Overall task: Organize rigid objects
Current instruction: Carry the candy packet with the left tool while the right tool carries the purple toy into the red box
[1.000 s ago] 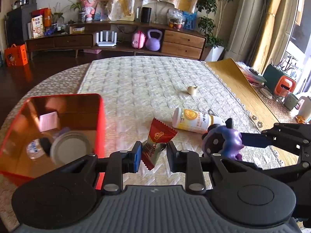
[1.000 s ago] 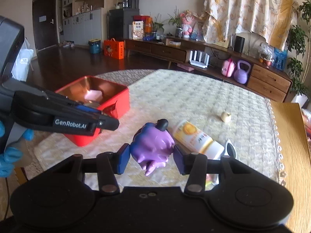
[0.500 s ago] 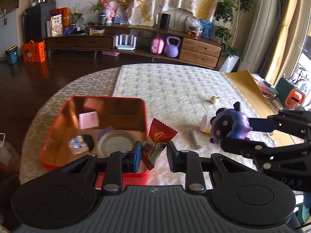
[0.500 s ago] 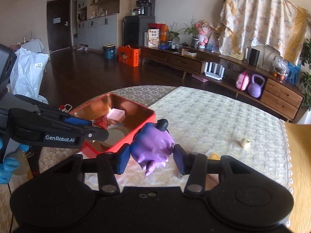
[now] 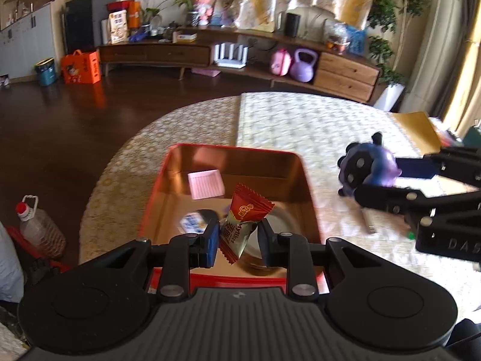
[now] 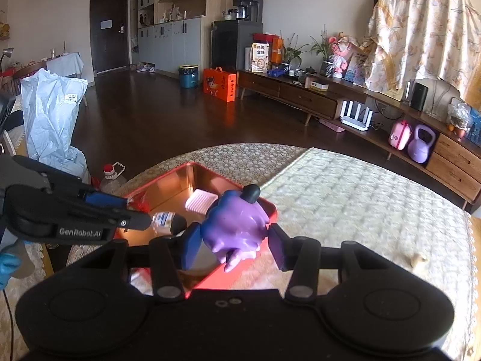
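My left gripper is shut on a red and silver snack packet and holds it above the near end of the red tin box. The box holds a pink card, a small bottle and a round lid. My right gripper is shut on a purple toy figure and holds it over the box's right rim. The right gripper and toy also show in the left wrist view, to the right of the box.
The box sits on a round table with a cream quilted cloth. A small pale object lies on the cloth at the right. A thin stick-like item lies under the right gripper. A plastic jug stands on the floor at the left.
Both grippers have moved left, from over the cloth to over the red box, each still holding its object. The white bottle on the cloth has left both views.
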Tool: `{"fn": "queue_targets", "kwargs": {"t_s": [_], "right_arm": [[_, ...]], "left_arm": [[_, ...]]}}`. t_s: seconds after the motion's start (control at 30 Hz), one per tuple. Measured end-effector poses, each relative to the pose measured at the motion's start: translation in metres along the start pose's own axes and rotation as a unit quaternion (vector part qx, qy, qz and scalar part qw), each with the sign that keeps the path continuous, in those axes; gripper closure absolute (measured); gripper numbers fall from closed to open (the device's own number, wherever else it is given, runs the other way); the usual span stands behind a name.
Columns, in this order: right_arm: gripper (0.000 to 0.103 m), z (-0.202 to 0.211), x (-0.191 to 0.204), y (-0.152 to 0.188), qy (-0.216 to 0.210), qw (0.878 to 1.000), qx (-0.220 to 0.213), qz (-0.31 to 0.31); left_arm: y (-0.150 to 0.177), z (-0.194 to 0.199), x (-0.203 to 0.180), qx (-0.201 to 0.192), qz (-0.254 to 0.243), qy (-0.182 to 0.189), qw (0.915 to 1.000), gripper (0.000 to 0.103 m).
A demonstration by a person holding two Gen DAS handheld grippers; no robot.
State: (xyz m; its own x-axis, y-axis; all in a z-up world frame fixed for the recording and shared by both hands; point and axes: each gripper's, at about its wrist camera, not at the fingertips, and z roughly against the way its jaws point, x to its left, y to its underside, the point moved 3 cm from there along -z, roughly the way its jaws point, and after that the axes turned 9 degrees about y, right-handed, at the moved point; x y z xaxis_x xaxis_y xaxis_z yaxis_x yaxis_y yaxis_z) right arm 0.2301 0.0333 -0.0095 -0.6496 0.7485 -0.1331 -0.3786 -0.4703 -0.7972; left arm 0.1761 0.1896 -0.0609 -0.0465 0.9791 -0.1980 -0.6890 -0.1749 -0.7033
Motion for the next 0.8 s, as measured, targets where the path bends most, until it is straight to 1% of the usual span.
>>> {"fn": "queue_targets", "kwargs": {"t_s": [0.1, 0.27, 0.43, 0.6, 0.8], "right_arm": [[0.055, -0.018, 0.004, -0.007, -0.006, 1.0, 0.005, 0.001], [0.055, -0.047, 0.016, -0.01, -0.013, 1.0, 0.018, 0.011], [0.055, -0.07, 0.023, -0.011, -0.017, 0.999, 0.032, 0.021], [0.055, -0.092, 0.023, -0.011, -0.017, 0.998, 0.051, 0.009], [0.055, -0.107, 0.023, -0.006, -0.017, 0.998, 0.067, 0.008]], "left_arm": [[-0.001, -0.008, 0.012, 0.016, 0.007, -0.006, 0.9998, 0.076], [-0.001, -0.022, 0.029, 0.045, 0.018, -0.015, 0.9987, 0.076], [0.003, -0.037, 0.034, 0.066, 0.015, -0.021, 0.9975, 0.076], [0.008, -0.05, 0.034, 0.084, 0.011, -0.022, 0.9962, 0.076], [0.012, -0.065, 0.031, 0.102, 0.001, -0.021, 0.9946, 0.076]]}}
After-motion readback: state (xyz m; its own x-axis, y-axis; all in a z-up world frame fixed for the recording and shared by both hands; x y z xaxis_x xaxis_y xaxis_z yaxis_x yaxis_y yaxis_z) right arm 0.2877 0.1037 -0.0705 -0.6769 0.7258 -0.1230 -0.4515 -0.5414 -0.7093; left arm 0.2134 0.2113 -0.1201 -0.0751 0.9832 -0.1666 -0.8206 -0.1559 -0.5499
